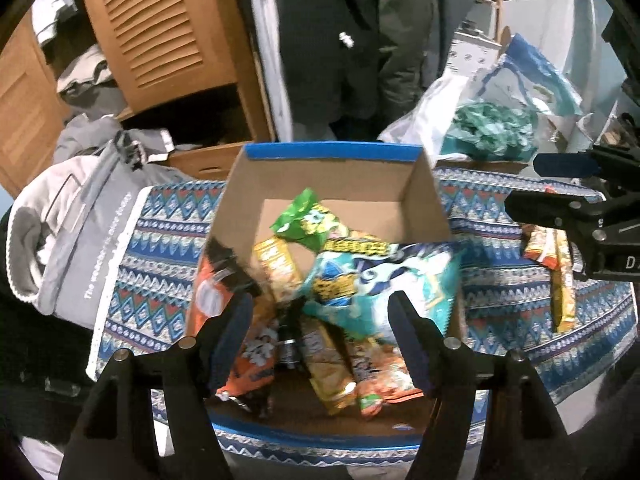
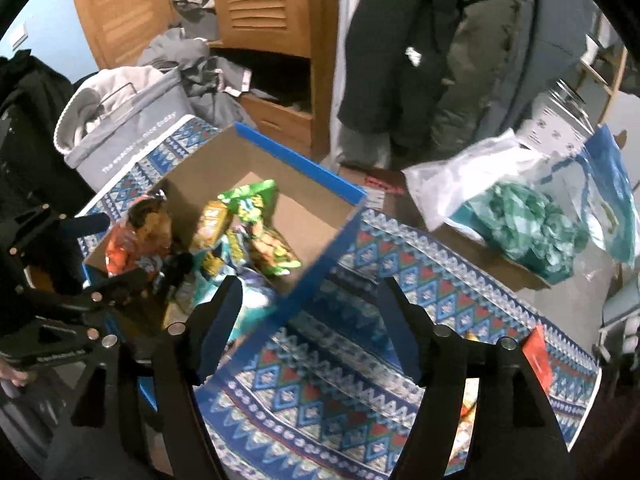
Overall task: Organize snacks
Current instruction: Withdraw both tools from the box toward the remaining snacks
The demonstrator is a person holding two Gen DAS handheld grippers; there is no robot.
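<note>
A cardboard box (image 1: 332, 152) with a blue rim stands on a patterned cloth (image 1: 160, 248). Several snack bags lie in it: a teal bag (image 1: 376, 284), a green bag (image 1: 308, 220), an orange bag (image 1: 212, 292) and yellow packs (image 1: 280, 268). My left gripper (image 1: 320, 304) hangs open above them, nothing between its fingers. More snack packs (image 1: 560, 280) lie on the cloth right of the box. My right gripper (image 2: 310, 286) is open and empty over the cloth, just outside the box's (image 2: 300, 160) right wall. A red packet (image 2: 538, 354) lies by its right finger.
A grey fabric basket (image 1: 80, 232) with clothes sits left of the box. Behind it is a wooden wardrobe (image 1: 160, 32) with louvred doors. Dark coats (image 1: 360, 40) hang at the back. Plastic bags with teal stuff (image 1: 492, 128) are piled at the back right.
</note>
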